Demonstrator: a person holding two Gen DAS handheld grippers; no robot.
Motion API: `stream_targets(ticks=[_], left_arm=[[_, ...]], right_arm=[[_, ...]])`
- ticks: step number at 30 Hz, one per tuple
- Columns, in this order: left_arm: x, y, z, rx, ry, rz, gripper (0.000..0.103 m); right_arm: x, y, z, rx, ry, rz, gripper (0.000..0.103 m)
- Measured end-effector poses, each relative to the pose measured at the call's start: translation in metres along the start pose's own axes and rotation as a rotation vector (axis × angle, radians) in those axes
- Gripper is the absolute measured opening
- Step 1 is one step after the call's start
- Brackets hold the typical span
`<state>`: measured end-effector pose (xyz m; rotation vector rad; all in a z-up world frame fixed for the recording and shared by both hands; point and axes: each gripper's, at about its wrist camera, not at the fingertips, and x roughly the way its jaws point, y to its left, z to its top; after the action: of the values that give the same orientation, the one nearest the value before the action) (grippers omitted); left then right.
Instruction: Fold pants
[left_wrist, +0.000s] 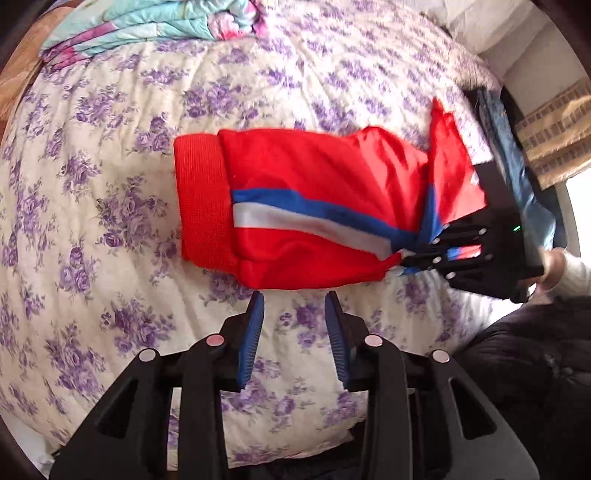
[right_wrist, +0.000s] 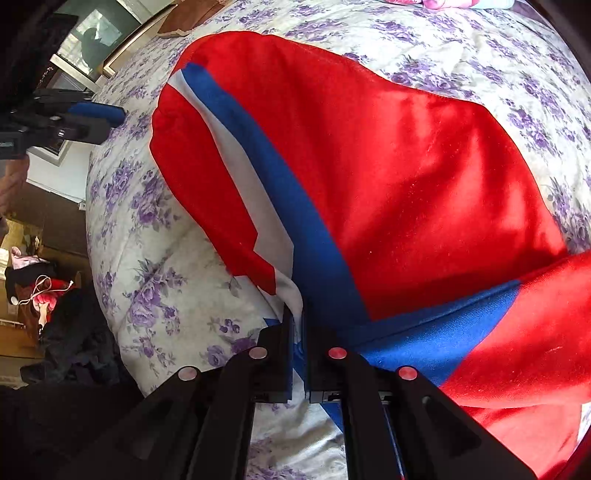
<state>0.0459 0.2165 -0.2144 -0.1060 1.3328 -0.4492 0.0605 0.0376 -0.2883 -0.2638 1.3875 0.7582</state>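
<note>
Red pants (left_wrist: 314, 206) with a blue and white side stripe lie folded on the bed, their ribbed red band (left_wrist: 201, 199) at the left. My left gripper (left_wrist: 294, 297) hovers just short of the pants' near edge, open, with only the bedspread between its blue pads. At the right, my right gripper (left_wrist: 424, 254) is shut on the stripe end of the pants, and a flap of red cloth rises above it. In the right wrist view the pants (right_wrist: 406, 166) fill the frame and the right gripper (right_wrist: 298, 317) pinches the white and blue fabric. The left gripper's blue pads (right_wrist: 96, 112) show at the upper left.
The bed has a cream bedspread (left_wrist: 110, 184) with purple flowers. A folded turquoise quilt (left_wrist: 147, 26) lies at its far side. A hand (left_wrist: 554, 266) holds the right gripper. Dark clothing (left_wrist: 535, 350) is at the near right. Beyond the bed's edge are piled clothes and furniture (right_wrist: 37, 295).
</note>
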Motion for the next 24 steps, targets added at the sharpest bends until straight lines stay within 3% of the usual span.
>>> stream_targets(ticks=[2,4,6,8,9,10,12,13,14,15,16,17,20,21,22,24], left_arm=[[-0.010,-0.017,0.005,-0.020,-0.078,-0.034,0.035],[0.002,-0.039,0.015,-0.037,-0.111,-0.067,0.060],[0.032,-0.060,0.023,-0.024,-0.101,-0.070,0.066],[0.071,-0.069,0.027,-0.034,-0.037,-0.051,0.065],[0.091,-0.067,0.026,-0.064,0.005,-0.050,0.063],[0.106,-0.062,0.022,-0.098,0.034,-0.036,0.057],[0.109,-0.060,0.017,-0.116,-0.006,-0.034,0.056],[0.106,-0.058,0.017,-0.128,-0.011,-0.043,0.056],[0.106,-0.056,0.017,-0.140,-0.010,-0.051,0.056],[0.105,-0.055,0.017,-0.143,-0.010,-0.054,0.056],[0.105,-0.055,0.016,-0.141,-0.011,-0.051,0.056],[0.105,-0.056,0.016,-0.139,-0.011,-0.041,0.056],[0.108,-0.062,0.018,-0.148,0.001,0.005,0.056],[0.112,-0.064,0.019,-0.155,0.006,0.021,0.057],[0.113,-0.066,0.019,-0.160,0.010,0.034,0.057],[0.114,-0.067,0.020,-0.165,0.015,0.061,0.059]], right_arm=[[0.000,-0.001,-0.002,0.016,-0.013,0.004,0.005],[0.001,-0.003,-0.003,0.038,-0.025,0.012,0.005],[0.000,-0.002,-0.004,0.055,-0.038,0.014,0.006],[-0.006,-0.004,-0.006,0.061,-0.039,0.001,0.009],[-0.011,-0.001,-0.007,0.058,-0.030,-0.008,0.016],[-0.018,0.000,-0.008,0.054,-0.018,-0.009,0.033],[-0.036,0.006,-0.009,0.044,-0.026,0.007,0.045],[-0.045,0.008,-0.009,0.037,-0.047,0.006,0.045],[-0.053,0.008,-0.007,0.036,-0.068,0.002,0.045],[-0.059,0.007,-0.003,0.044,-0.085,-0.006,0.037],[-0.061,0.005,0.001,0.053,-0.102,-0.024,0.012],[-0.058,0.003,0.006,0.057,-0.103,-0.052,0.002],[-0.032,-0.006,0.017,0.067,-0.042,-0.127,0.004],[-0.017,-0.010,0.016,0.077,0.024,-0.138,0.004],[-0.005,-0.015,0.014,0.088,0.092,-0.135,0.003],[-0.015,-0.019,0.019,0.090,0.118,-0.112,0.004]])
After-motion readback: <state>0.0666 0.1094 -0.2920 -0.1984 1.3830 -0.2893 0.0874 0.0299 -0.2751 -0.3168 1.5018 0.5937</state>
